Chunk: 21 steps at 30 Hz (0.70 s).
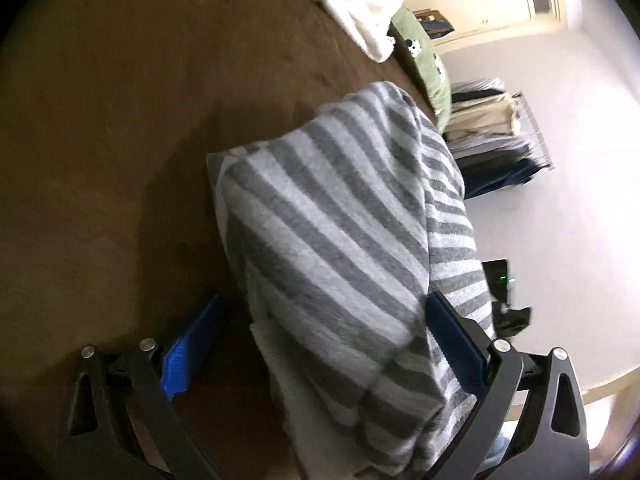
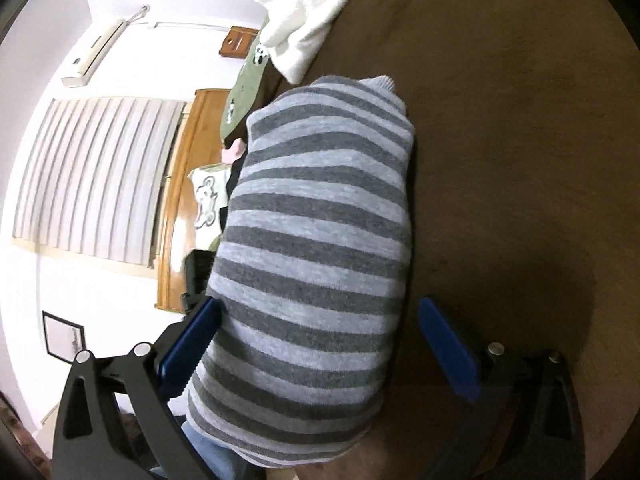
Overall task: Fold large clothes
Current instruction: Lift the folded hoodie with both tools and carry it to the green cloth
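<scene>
Grey-striped sweater (image 2: 316, 240) lies folded in thick bundle on brown bed cover (image 2: 520, 140), white garment (image 2: 304, 20) at twelve o'clock. Right gripper (image 2: 320, 344) and left gripper (image 1: 324, 340): jaws wide, straddling bundle, not pinching. I judge fold finished; next, lift bundle aside.

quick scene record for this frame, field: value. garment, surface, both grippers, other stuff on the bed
garment: grey striped sweater, folded into a compact bundle
surface: brown bed cover; sweater lies near its edge
left gripper: open, jaws either side of the sweater's near end
right gripper: open wide, straddling the sweater; one pad close to the fabric, contact unclear
other items: white cloth at the far end, green pillow beyond it
fold status: looks folded
</scene>
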Available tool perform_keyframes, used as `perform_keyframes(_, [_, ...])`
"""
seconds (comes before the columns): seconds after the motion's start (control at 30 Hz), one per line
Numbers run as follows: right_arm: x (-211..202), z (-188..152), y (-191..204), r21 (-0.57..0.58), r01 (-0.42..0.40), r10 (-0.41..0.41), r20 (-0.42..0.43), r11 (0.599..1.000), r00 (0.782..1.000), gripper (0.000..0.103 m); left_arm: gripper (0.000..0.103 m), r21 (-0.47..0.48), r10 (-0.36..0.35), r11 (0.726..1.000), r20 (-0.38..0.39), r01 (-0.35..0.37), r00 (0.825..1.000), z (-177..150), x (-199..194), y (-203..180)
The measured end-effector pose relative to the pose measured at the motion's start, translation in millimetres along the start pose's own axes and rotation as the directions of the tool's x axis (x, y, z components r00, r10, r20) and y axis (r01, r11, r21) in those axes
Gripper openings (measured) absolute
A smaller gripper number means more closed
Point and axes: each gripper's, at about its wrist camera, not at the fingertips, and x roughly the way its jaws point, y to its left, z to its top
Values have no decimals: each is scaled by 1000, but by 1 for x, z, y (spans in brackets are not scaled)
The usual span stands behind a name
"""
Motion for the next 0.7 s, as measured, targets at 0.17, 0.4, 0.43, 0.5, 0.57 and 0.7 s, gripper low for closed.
perform_keyframes(0.17, [11, 6, 4, -8, -18, 18, -41, 1000, 999, 99, 97, 24, -60, 998, -32, 61, 998, 3, 14, -6])
perform_keyframes(0.4, [15, 12, 0, 6, -23, 24, -54, 1000, 998, 99, 97, 39, -109, 992, -153, 116, 982, 14, 47, -23])
perform_keyframes(0.43, [16, 11, 0, 5, -16, 16, -59, 1000, 998, 99, 97, 35, -112, 992, -162, 119, 980, 16, 50, -23])
perform_keyframes(0.5, [22, 12, 3, 1, 10, -10, -66, 1000, 998, 99, 97, 35, -107, 993, -167, 115, 980, 15, 52, -24])
perform_keyframes(0.57, [26, 12, 5, -6, 35, -35, -70, 999, 997, 99, 97, 43, -98, 993, -168, 106, 981, 17, 55, -27])
perform_keyframes(0.7, [27, 8, 8, -31, 69, -70, -54, 997, 996, 98, 89, 57, -86, 994, -145, 95, 986, 16, 59, -34])
